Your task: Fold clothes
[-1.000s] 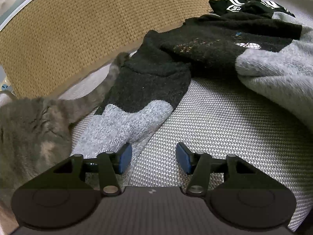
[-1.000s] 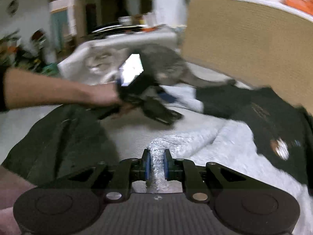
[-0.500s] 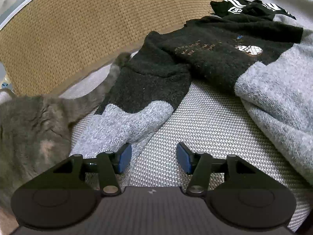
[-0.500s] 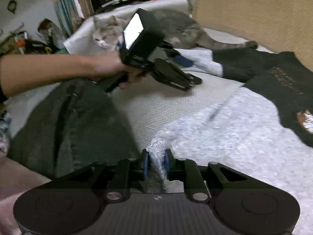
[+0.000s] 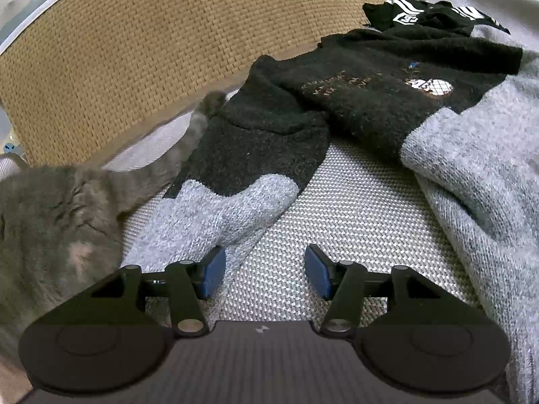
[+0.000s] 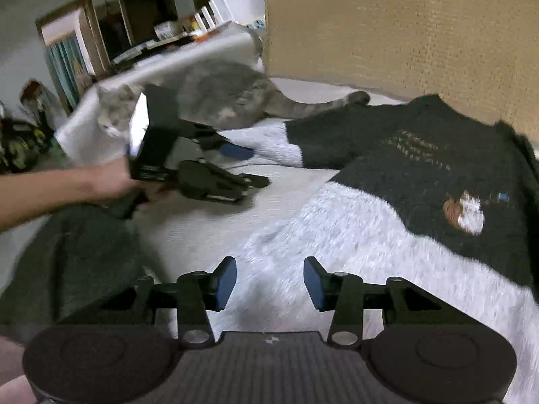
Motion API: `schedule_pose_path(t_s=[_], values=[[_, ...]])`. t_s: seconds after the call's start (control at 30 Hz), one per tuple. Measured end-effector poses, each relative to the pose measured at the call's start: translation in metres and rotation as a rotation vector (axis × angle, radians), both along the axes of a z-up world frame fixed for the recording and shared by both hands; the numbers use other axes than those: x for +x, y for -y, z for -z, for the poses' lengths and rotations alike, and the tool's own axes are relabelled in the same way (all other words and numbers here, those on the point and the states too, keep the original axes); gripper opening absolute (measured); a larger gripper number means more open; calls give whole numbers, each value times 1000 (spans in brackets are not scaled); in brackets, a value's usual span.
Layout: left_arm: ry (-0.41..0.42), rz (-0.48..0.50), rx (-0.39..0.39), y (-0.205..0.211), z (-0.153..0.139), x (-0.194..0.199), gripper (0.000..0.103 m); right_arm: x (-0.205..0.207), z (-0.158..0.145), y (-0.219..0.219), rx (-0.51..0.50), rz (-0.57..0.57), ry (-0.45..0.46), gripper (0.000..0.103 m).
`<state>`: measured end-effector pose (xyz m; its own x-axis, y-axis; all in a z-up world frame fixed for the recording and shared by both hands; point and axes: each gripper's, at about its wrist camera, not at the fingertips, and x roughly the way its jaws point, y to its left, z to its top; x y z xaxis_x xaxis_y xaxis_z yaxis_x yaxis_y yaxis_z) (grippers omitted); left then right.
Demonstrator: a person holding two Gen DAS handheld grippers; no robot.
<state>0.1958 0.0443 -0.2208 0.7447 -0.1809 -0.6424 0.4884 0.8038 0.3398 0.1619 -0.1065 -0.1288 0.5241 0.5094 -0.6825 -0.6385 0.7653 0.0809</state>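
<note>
A fuzzy black and grey sweater lies spread on the woven mat. Its sleeve points toward my left gripper, which is open with the left pad touching the grey cuff. In the right wrist view the sweater's grey hem lies flat under my right gripper, which is open and empty just above it. The left gripper also shows in the right wrist view, held by a hand by the cuff.
A grey cat lies at the left beside the sleeve, its tail against the rattan headboard. It also shows in the right wrist view. A dark green garment lies at the left. Another black garment lies behind.
My right gripper has opened and let go of the grey hem, which now lies flat. The left gripper has stayed open at the cuff.
</note>
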Motion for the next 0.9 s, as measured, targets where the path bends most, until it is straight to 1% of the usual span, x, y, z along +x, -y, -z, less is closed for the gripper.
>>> schedule_pose_path(t_s=[0.07, 0.17, 0.27, 0.3, 0.33, 0.4, 0.47, 0.5, 0.6, 0.63, 0.7, 0.8, 0.87, 0.9], values=[[5, 2, 8, 1, 0, -1, 57, 18, 4, -15, -57, 31, 51, 48], [5, 2, 2, 0, 1, 0, 57, 56, 7, -31, -125, 117, 70, 48], [3, -2, -15, -2, 2, 1, 57, 87, 11, -48, -189, 108, 113, 50], [2, -4, -22, -3, 2, 1, 58, 96, 15, -54, -233, 98, 131, 55], [3, -4, -27, -3, 2, 1, 58, 104, 22, -61, -292, 87, 147, 56], [5, -6, -36, -4, 3, 1, 58, 118, 36, -65, -377, 84, 159, 55], [4, -7, -43, -5, 3, 2, 59, 126, 39, -50, -325, 105, 115, 51], [2, -9, -48, -6, 3, 2, 59, 130, 40, -42, -294, 116, 91, 43], [-11, -21, -79, -10, 3, 6, 61, 136, 39, 4, -159, 239, -15, 31], [-16, -26, -90, -11, 3, 7, 61, 135, 40, 18, -127, 268, -33, 29], [-25, -37, -114, -14, 3, 10, 62, 127, 39, 36, -108, 306, -25, 28], [-26, -39, -111, -12, 2, 10, 62, 112, 39, 53, -116, 343, 17, 28], [-25, -39, -106, -11, 2, 10, 62, 110, 41, 57, -114, 358, 24, 30], [-26, -40, -106, -10, 2, 10, 62, 109, 41, 58, -117, 362, 31, 33]])
